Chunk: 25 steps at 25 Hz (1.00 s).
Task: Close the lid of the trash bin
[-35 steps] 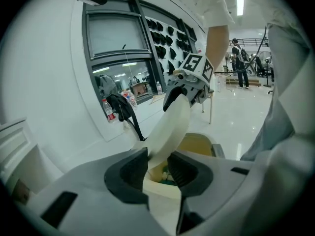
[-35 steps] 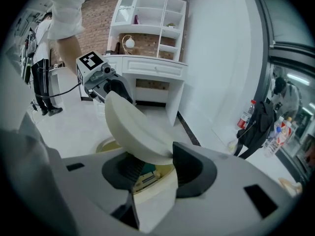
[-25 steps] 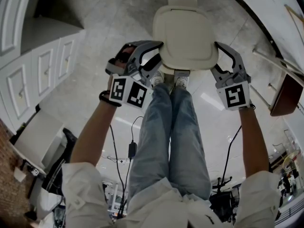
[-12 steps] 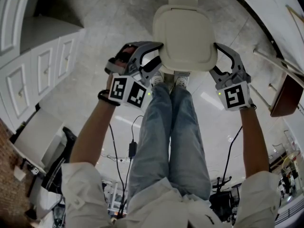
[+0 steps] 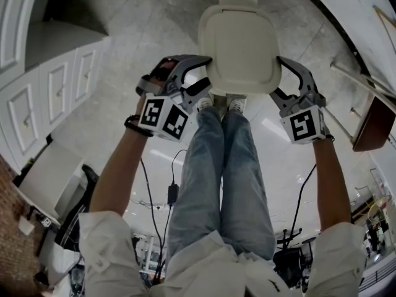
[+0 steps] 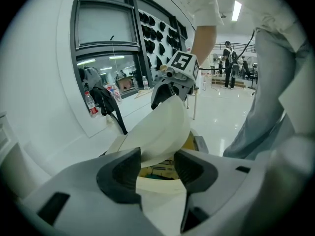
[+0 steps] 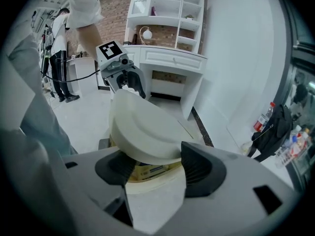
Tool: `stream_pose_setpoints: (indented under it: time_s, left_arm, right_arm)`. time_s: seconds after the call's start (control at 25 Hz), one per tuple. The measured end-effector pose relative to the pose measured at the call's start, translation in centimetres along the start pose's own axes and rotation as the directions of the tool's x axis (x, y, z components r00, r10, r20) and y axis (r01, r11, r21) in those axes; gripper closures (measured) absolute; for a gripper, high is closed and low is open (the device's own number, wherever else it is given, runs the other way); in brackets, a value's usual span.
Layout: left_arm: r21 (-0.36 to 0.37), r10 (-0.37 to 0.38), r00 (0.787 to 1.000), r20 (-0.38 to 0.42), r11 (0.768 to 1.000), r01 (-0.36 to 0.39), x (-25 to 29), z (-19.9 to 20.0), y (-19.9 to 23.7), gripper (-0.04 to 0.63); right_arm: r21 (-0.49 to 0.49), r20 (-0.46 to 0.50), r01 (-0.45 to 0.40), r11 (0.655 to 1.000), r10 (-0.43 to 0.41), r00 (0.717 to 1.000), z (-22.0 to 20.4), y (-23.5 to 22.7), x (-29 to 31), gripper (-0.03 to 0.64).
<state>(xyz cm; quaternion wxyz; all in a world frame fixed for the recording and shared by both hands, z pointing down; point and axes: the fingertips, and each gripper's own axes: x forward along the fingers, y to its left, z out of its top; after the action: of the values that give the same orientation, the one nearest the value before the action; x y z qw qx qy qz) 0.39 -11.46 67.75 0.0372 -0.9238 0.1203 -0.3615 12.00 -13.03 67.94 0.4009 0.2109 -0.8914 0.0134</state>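
Now, trash bin (image 7: 155, 196), lid (image 5: 240, 45) ajar (yellowish packaging (image 7: 145, 170) inside), left gripper (image 5: 209, 68), right gripper (image 5: 276, 75), jaws just opening, lid rim between

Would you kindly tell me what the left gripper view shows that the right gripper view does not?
Only the left gripper view shows the right tongs across the lid, and a wall rack of dark items. Only the right gripper view shows the left tongs, a white shelved cabinet and a brick wall. Both show the cream lid tilted above the trash bin, with contents visible underneath, and its edge between their own tongs' jaws, which have just been opening.
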Motion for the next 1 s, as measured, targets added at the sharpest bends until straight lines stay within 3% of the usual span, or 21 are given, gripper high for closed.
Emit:
stream_pose_setpoints:
  time_s: [1.0]
  left_arm:
    - [-0.005, -0.076, 0.997, 0.002, 0.997, 0.076, 0.5, -0.8, -1.7, 0.328]
  right_arm:
    - [-0.002, -0.049, -0.092, 0.996, 0.092, 0.995, -1.3, 2.2, 0.7, 0.233]
